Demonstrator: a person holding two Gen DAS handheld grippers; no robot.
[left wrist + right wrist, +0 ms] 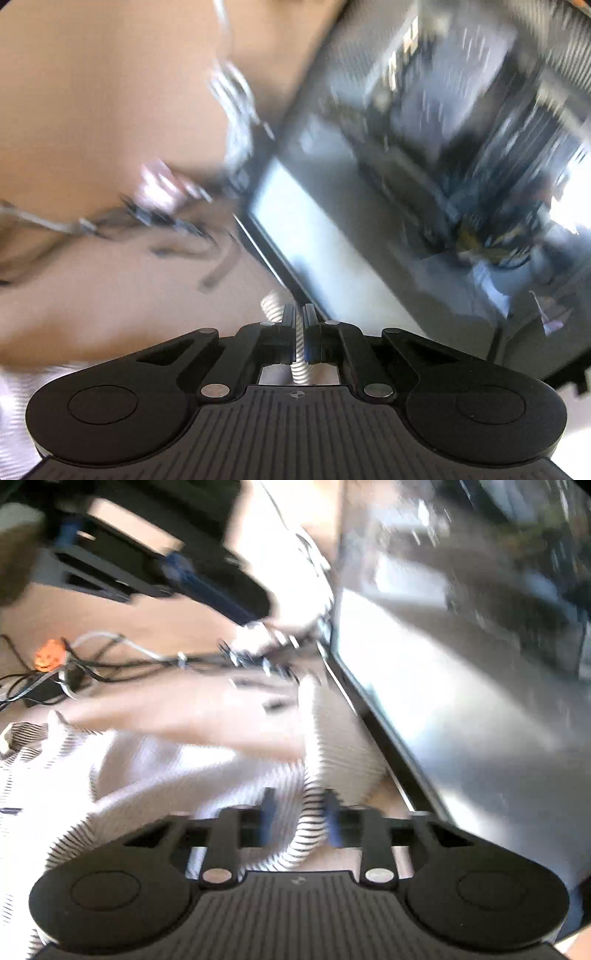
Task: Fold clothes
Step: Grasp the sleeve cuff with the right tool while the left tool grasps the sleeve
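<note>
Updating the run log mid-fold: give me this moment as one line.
step: lifting garment | left gripper: shut on striped garment | right gripper: shut on striped garment | surface: tan table | views: blurred

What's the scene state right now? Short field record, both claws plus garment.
left claw: shut on a thin bunch of the striped garment
right claw: closed on a fold of the striped garment; view is motion-blurred
garment: white with thin dark stripes, rumpled, not yet folded flat
surface: tan tabletop
clutter: tangle of cables with an orange piece behind the garment
image quality: both wrist views blurred
</note>
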